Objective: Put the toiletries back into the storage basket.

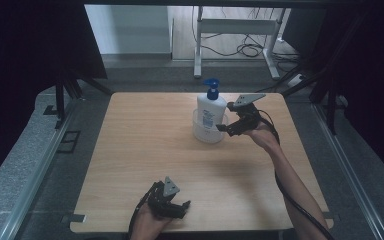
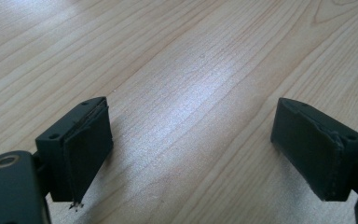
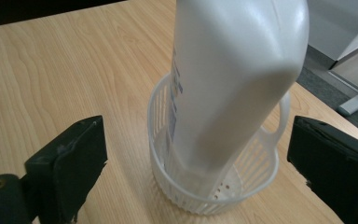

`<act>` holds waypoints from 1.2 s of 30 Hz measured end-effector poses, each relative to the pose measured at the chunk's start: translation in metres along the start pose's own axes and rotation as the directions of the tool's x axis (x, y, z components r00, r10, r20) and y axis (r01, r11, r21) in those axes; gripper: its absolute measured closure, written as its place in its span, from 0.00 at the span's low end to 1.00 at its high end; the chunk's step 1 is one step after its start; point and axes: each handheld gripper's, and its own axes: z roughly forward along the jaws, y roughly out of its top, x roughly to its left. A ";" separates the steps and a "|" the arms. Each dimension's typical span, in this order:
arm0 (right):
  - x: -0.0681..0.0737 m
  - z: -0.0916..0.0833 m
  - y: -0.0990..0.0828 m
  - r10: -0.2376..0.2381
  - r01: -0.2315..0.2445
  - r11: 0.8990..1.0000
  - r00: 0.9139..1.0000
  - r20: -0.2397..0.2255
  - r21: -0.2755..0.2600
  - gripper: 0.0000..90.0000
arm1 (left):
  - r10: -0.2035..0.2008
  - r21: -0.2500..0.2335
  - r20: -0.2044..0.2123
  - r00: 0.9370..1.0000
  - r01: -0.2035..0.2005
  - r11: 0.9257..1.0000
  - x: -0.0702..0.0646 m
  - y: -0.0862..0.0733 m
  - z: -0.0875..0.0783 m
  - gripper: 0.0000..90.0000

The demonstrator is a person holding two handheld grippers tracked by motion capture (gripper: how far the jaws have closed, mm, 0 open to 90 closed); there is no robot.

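The high view looks down on the table (image 1: 145, 165); both gripper views skim that wood close up.

In the high view the tabletop (image 1: 145, 150) takes up the middle of the frame. A pump bottle (image 1: 211, 111) stands in a small basket (image 1: 200, 134) at upper centre right of the tabletop, leaning against the basket's rim. The right tongs (image 1: 224, 128) lie just right of the basket, level with its rim, apart from the bottle. The left tongs (image 1: 182, 210) sit low on the tabletop at the lower centre of the frame, well apart from the basket. Beyond the far edge of the tabletop, at the top of the frame, a frame stand (image 1: 240, 30) rests on the floor with cables (image 1: 250, 49) lying beside it.

In the right gripper view the bottle (image 3: 233, 79) and basket (image 3: 168, 177) sit between the two spread jaws, touching neither.
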 end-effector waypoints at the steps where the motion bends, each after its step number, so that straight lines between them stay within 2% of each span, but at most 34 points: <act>1: 0.001 -0.001 -0.001 0.000 0.000 1.000 1.000 0.004 0.002 0.03 | -0.001 -0.001 -0.001 1.000 0.001 1.000 0.000 0.000 0.000 0.13; 7: 0.009 -0.005 -0.006 -0.005 0.004 1.000 1.000 0.018 0.029 0.00 | -0.001 -0.001 -0.001 1.000 0.001 1.000 0.000 0.000 0.000 0.13; 16: 0.019 -0.013 -0.017 0.003 -0.004 1.000 0.999 0.042 0.031 0.00 | -0.002 -0.001 -0.001 1.000 0.002 1.000 0.000 0.000 0.000 0.13; 36: 0.038 -0.024 -0.046 0.010 -0.012 0.999 0.999 0.046 0.044 0.00 | -0.004 -0.001 -0.002 1.000 0.004 1.000 0.000 0.000 0.000 0.13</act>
